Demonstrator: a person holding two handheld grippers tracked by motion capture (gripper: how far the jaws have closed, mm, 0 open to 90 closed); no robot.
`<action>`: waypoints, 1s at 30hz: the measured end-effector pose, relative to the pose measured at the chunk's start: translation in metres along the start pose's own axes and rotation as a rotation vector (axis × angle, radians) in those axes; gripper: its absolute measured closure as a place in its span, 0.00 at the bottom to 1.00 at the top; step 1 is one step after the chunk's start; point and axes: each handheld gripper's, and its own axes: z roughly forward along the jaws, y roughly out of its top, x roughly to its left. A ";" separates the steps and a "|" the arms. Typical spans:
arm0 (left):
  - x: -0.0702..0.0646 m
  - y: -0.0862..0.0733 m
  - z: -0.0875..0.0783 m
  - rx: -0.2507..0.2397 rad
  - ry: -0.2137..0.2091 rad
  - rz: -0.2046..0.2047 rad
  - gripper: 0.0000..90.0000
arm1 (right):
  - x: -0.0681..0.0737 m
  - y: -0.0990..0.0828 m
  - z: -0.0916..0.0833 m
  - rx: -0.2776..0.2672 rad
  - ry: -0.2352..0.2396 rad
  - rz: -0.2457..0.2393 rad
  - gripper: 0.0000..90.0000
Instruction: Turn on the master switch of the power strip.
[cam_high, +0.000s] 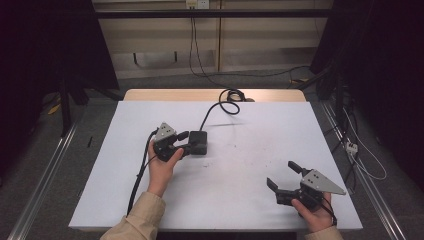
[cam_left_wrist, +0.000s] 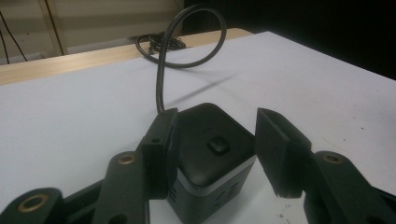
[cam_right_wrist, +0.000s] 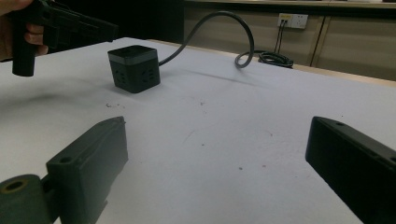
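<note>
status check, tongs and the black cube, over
Left tongs astride cube, one pad touching, other still off. Right tongs open, idle on table. Cube's cable trails back; nothing in the way.

Table top (cam_high: 260, 190): white sheet, faintly speckled with dark marks.
Wooden edge (cam_high: 165, 95): bare strip along the far side.
Wall socket (cam_right_wrist: 292, 20): white, with plugs in it.

The power cube (cam_left_wrist: 210, 149) looks like matt black plastic with a pale, slightly shiny band round it, and its cable (cam_left_wrist: 187, 42) is smooth rubbery black. The table (cam_high: 250, 170) wears a matt white sheet, faintly speckled, over a pale wood edge (cam_high: 175, 95).
</note>
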 end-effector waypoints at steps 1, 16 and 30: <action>0.000 0.000 0.001 0.001 0.002 0.000 0.57 | 0.000 0.000 0.000 0.000 0.000 0.000 0.06; 0.001 0.001 0.007 0.023 -0.002 -0.007 0.67 | 0.000 0.000 0.000 0.000 0.002 0.004 0.06; 0.005 -0.002 0.011 0.043 0.002 0.003 0.77 | -0.001 0.000 0.000 0.001 -0.001 0.006 0.06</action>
